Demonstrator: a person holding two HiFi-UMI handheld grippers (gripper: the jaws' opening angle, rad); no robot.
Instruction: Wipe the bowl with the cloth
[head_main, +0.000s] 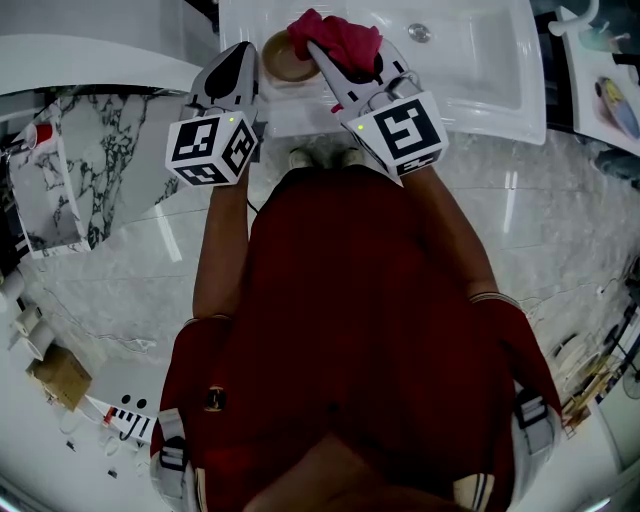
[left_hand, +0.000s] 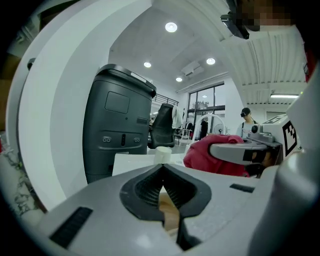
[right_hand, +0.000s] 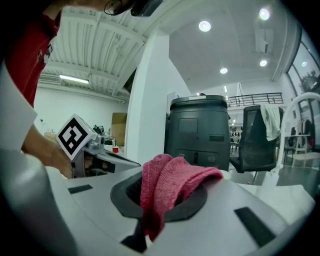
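We stand over a white ceramic basin (head_main: 480, 70). The left gripper (left_hand: 163, 175) has its jaws pressed together on the rim of a round tan bowl (head_main: 283, 60), and a strip of that tan rim shows pinched between the dark ribbed pads (left_hand: 142, 192). The bowl is at the near left of the basin; we cannot tell whether it rests on the white surface or hangs lifted. The right gripper (right_hand: 162, 200) is clamped on a crumpled red knitted cloth (right_hand: 175, 182), which bulges up out of its jaws and drapes down between them. From above, the cloth sits just beside the bowl and overlaps its right edge. The two grippers are close together, side by side. A dark grey plastic bin (right_hand: 199, 127) stands beyond the basin.
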